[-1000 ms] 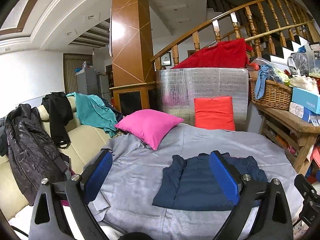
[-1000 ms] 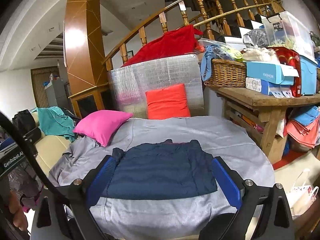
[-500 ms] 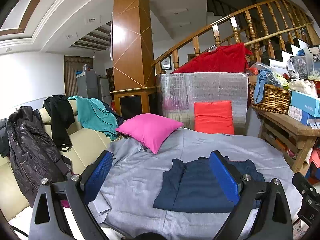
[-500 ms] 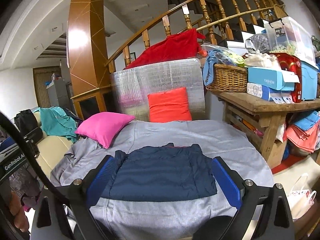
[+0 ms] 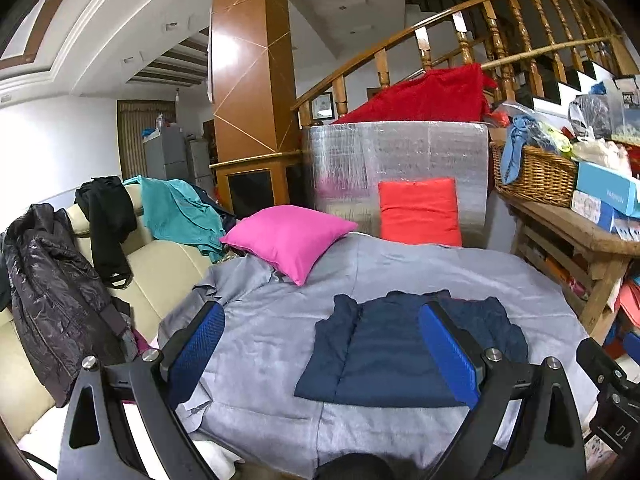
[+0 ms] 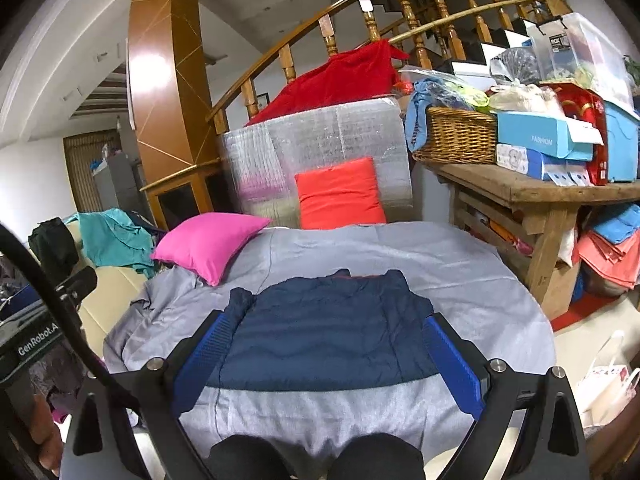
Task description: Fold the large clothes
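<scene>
Navy folded jacket [image 6: 326, 328], two pillows [image 6: 208, 246]

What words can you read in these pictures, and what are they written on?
"FASHION": on the light blue box on the wooden table.
"GenRobot.A", cut off: on the left gripper's black body, seen in the right wrist view.
"ROX", probably: black label on the clear storage bin.
"DA", cut off: black part at the left view's edge.
Other box print: too small.

A curved wooden staircase railing [image 6: 400, 12] is seen above a foil-wrapped block [image 6: 320, 156], flanked by a glossy brown pillar [image 5: 248, 80] under white ceiling mouldings, while a cluttered wooden table [image 6: 532, 192] is set at the right and a cream sofa [image 5: 160, 264] at the left.
</scene>
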Demonstrator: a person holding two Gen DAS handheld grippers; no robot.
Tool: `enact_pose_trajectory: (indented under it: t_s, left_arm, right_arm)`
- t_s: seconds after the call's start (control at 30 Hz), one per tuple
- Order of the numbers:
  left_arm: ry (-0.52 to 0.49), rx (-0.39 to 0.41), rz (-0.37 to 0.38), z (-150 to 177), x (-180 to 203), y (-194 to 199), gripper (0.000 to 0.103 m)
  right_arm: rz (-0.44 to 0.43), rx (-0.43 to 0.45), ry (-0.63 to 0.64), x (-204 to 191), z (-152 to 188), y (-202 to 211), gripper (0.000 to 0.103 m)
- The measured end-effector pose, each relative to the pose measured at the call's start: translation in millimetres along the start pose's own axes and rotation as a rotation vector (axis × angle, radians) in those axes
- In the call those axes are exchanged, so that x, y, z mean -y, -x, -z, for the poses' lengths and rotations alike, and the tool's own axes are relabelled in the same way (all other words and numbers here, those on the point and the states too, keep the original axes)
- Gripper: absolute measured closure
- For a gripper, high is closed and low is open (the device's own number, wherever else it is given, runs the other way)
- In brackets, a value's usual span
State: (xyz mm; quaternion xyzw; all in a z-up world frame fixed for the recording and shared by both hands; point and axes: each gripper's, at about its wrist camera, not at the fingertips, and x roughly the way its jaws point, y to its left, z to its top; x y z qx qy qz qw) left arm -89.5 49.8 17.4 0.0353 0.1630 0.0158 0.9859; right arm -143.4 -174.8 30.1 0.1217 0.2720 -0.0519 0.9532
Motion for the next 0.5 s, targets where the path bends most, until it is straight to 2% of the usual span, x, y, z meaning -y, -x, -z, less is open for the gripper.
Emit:
enact_pose_trajectory:
  t_s: [0.27,0.4,0.5]
  left_arm:
    - [0.003,-0.003,0.015,2.5,-2.9,0.2,0.005]
    - [0.014,-0.002,0.021,2.3,-6.1,-9.4,0.005]
    - [0.04,-0.037,0.028,1.3,-10.8,-31.6,0.005]
  right_arm:
    - [0.011,-0.016,0.024,-4.1,3.5,-3.5,0.004]
    - [0.015,-0.046,0.031,-5.7,3.6,-19.9,0.004]
    - [0.013,-0.068,0.029,-1.0,-1.9,-39.2,0.004]
